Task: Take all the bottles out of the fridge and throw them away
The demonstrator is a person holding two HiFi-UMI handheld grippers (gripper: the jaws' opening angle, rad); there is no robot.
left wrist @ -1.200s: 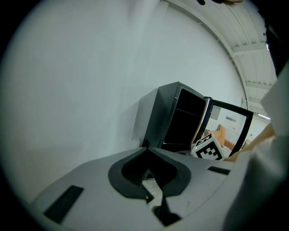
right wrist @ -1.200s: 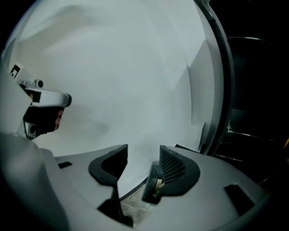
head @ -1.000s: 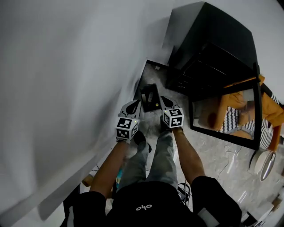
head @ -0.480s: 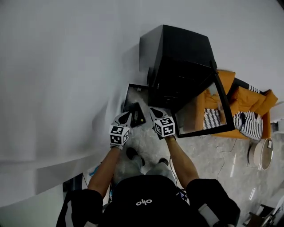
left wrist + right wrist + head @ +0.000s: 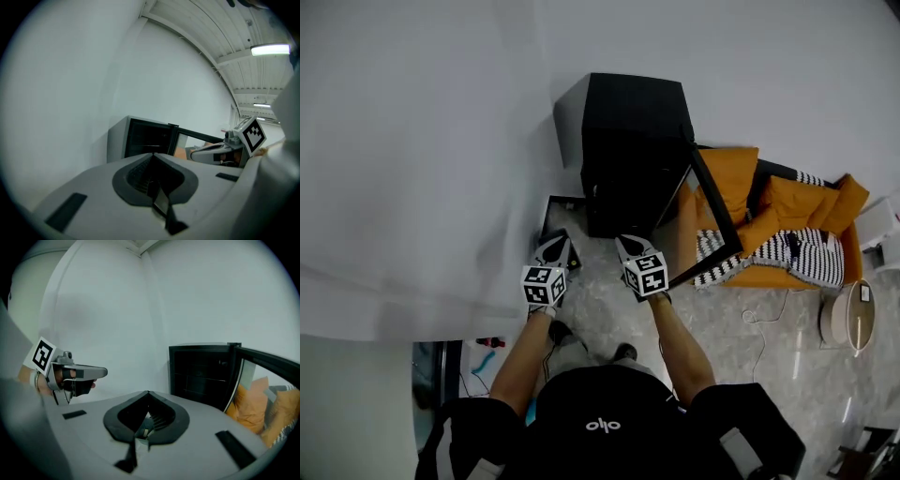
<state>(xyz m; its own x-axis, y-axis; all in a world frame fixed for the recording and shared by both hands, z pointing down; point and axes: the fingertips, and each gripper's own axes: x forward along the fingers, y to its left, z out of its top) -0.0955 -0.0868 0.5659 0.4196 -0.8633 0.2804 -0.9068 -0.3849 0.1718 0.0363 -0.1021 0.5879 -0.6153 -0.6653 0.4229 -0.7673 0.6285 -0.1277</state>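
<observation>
Left gripper (image 5: pixel 555 242), right gripper (image 5: pixel 625 244) higher, jaws together

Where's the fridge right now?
Head view, upper centre: the black fridge stands against the white wall, its door open toward the orange sofa on its right.

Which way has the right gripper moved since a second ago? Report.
Yes: the right gripper has left the black bin for the open fridge door.
</observation>
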